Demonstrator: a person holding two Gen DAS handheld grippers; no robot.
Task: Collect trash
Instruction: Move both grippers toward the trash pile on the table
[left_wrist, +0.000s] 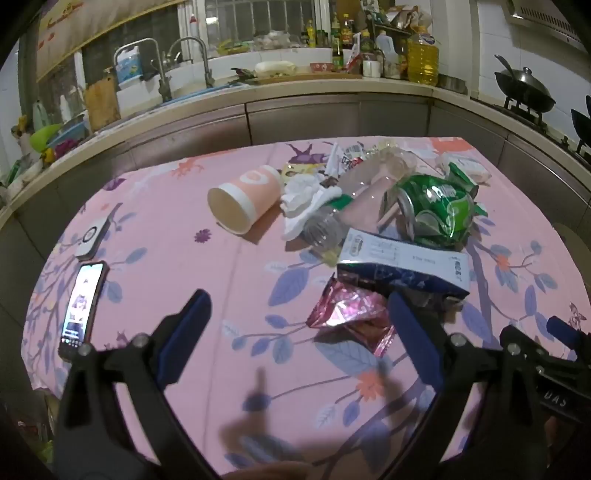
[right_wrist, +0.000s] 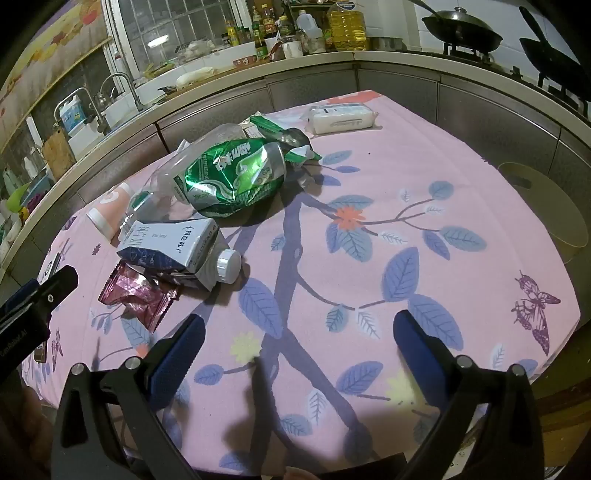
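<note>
Both hand-held grippers spread wide and empty over the trash heap, no piece picked yet.

We judge the pink foil wrapper the easiest start: it lies flat on the worktop, nearest the left hand-held gripper, just in front of the crushed milk carton. We should come in low and pinch a raised, crinkled edge. The right hand-held gripper could take the carton by its body, away from the round cap. The crushed green can, clear bottle and paper cup lie further back; we leave the phone alone.
</note>
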